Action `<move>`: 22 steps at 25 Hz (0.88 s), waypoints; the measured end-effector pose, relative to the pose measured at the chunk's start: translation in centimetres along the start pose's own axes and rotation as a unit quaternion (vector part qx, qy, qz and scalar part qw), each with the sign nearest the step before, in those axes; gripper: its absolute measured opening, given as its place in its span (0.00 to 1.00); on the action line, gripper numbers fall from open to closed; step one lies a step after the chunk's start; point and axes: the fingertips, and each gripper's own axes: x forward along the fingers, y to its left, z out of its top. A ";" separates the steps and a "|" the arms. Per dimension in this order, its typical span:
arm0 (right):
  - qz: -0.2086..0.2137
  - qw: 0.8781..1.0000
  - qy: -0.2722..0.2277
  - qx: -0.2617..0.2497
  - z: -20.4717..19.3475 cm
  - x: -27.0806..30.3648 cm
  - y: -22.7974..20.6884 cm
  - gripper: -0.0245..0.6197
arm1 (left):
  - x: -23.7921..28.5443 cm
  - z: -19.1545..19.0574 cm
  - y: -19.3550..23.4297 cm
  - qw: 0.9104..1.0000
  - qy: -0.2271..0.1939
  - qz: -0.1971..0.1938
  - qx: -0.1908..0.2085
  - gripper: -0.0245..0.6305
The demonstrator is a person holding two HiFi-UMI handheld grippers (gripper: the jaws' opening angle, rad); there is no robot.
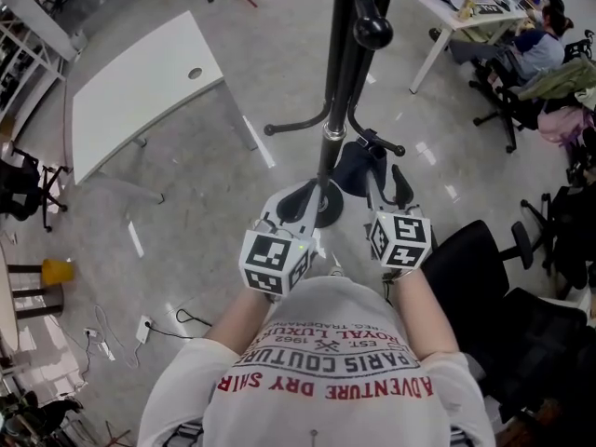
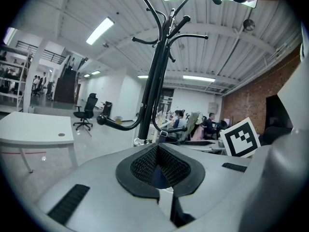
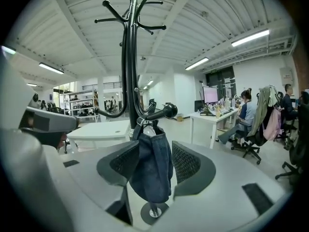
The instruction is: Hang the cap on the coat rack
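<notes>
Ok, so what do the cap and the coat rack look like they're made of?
Cap: dark blue denim-like cloth, matte, judging by its soft folds and limp hang. Coat rack: probably black painted metal tube, fairly glossy, with light streaks along the pole and shiny rounded hook tips.

Grey floor point(image 1: 279, 63), white desk point(image 1: 140, 91), black office chair point(image 1: 475, 254) — ceiling strip lights point(image 2: 100, 30)

Bright, even office light comes from ceiling strip lights point(image 2: 100, 30), which burn out to plain white in both gripper views. The glossy floor point(image 1: 205, 212) carries pale glare streaks, and shadows are soft and faint. Both gripper views bend strongly at the edges and fall to black corners. The coat rack point(image 2: 153, 81) reads as a dark silhouette. Close to the lens, the left hand-held gripper point(image 2: 157, 148) and right hand-held gripper point(image 3: 152, 153) look slightly soft.
</notes>
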 end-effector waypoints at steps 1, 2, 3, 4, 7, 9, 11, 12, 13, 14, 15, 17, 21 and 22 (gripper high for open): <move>0.001 1.000 0.001 0.002 0.2 -0.4 0.2 0.30 | -0.2 0.1 -0.1 1.000 -0.001 -0.003 0.002 0.04; 0.001 1.000 0.000 0.004 0.4 -0.9 0.5 0.30 | -0.4 0.2 -0.1 1.000 -0.003 -0.006 0.003 0.04; 0.000 1.000 -0.003 0.006 0.7 -1.4 0.7 0.30 | -0.7 0.4 -0.1 1.000 -0.005 -0.008 0.005 0.04; -0.001 1.000 -0.006 0.007 1.0 -1.9 1.0 0.30 | -1.0 0.6 -0.1 1.000 -0.007 -0.010 0.007 0.04; -0.005 1.000 -0.021 0.011 1.8 -3.7 2.1 0.29 | -2.2 1.1 0.2 1.000 -0.015 -0.015 0.010 0.04; -0.017 0.999 -0.035 0.016 2.5 -5.0 2.7 0.17 | -3.0 1.5 0.4 1.000 -0.020 -0.017 0.013 0.04; -0.018 0.998 -0.054 0.026 3.2 -6.3 3.5 0.09 | -3.7 1.9 0.6 0.999 -0.024 -0.020 0.017 0.04; -0.014 0.998 -0.061 0.031 3.5 -6.9 4.1 0.08 | -4.1 2.1 0.7 0.999 -0.026 -0.022 0.018 0.04; -0.010 0.997 -0.066 0.032 3.8 -7.4 4.6 0.07 | -4.4 2.2 0.8 0.999 -0.028 -0.024 0.019 0.04; -0.009 0.997 -0.071 0.029 4.0 -7.8 5.2 0.07 | -4.7 2.3 0.8 0.999 -0.029 -0.026 0.020 0.04; -0.010 0.997 -0.076 0.022 4.2 -8.2 5.7 0.06 | -4.9 2.4 0.8 0.999 -0.030 -0.028 0.022 0.04; -0.014 0.996 -0.085 0.003 4.5 -9.0 6.5 0.06 | -5.2 2.4 0.7 0.999 -0.029 -0.035 0.023 0.04; -0.018 0.996 -0.093 0.002 4.3 -9.9 8.6 0.06 | -6.5 2.2 0.7 0.998 -0.033 -0.044 0.032 0.04; -0.020 0.996 -0.089 0.008 4.0 -10.0 9.0 0.06 | -6.8 2.0 0.8 0.998 -0.034 -0.044 0.038 0.04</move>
